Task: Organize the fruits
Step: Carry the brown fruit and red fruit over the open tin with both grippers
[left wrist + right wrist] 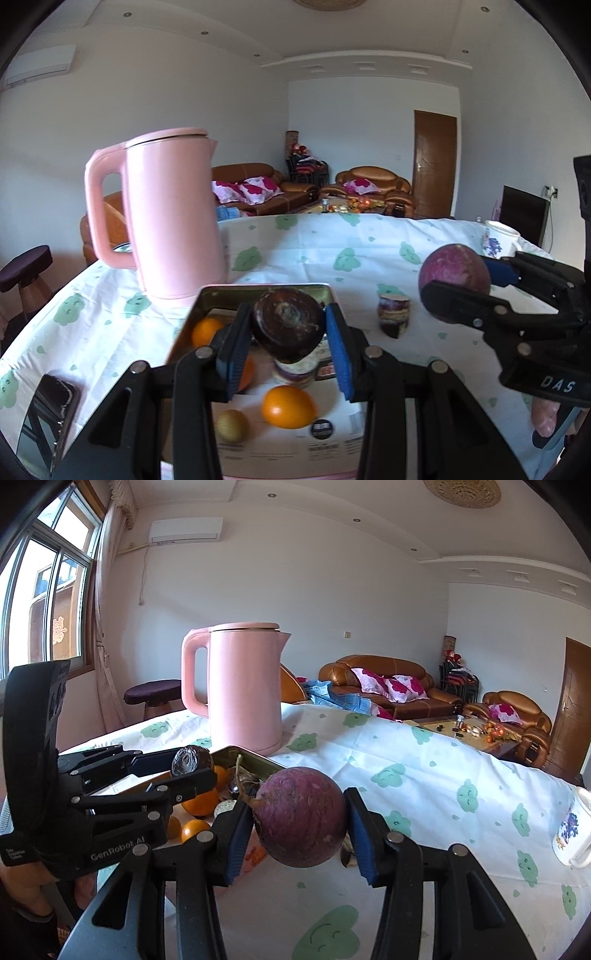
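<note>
My left gripper (288,328) is shut on a dark brown round fruit (288,325) and holds it above an open metal tin (207,295). In the tin lie oranges (289,406), a small brownish fruit (232,425) and a purple cut piece (295,371). My right gripper (300,818) is shut on a round purple fruit (301,818), held above the tablecloth to the right of the tin (255,758). The right gripper also shows in the left wrist view (456,280), and the left gripper shows in the right wrist view (192,764). A purple cut piece (393,314) stands on the cloth.
A tall pink kettle (173,214) stands just behind the tin. A white mug (572,830) with a blue pattern sits at the table's right. A dark phone (51,413) lies left of the tin. The table has a white cloth (424,775) with green prints.
</note>
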### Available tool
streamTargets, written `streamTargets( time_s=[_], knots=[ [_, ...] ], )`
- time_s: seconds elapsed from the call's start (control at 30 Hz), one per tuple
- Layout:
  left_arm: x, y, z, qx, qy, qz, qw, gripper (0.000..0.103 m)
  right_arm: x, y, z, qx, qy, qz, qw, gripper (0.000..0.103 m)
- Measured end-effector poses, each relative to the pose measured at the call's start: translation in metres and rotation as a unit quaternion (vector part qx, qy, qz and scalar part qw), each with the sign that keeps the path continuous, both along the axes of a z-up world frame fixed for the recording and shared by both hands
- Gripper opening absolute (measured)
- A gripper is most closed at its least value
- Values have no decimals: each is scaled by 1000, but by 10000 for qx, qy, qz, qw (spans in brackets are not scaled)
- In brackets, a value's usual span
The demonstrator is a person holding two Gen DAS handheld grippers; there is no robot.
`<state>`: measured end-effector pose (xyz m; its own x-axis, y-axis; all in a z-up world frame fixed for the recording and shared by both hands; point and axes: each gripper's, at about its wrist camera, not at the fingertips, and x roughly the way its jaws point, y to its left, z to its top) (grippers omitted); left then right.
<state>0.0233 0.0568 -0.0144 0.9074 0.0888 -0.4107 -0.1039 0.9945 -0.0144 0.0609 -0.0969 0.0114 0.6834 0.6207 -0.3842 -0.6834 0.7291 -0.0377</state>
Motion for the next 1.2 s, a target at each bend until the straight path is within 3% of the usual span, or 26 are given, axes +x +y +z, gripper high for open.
streamTargets(
  time_s=[0.63,1.2],
  knots=[
    [-1,42,-8,-56,332,417,9986,41,6,45,1,-114,88,371,9992,50],
    [0,54,-17,-150,531,443,9975,41,8,76,-14,-295,310,592,9973,50]
  ],
)
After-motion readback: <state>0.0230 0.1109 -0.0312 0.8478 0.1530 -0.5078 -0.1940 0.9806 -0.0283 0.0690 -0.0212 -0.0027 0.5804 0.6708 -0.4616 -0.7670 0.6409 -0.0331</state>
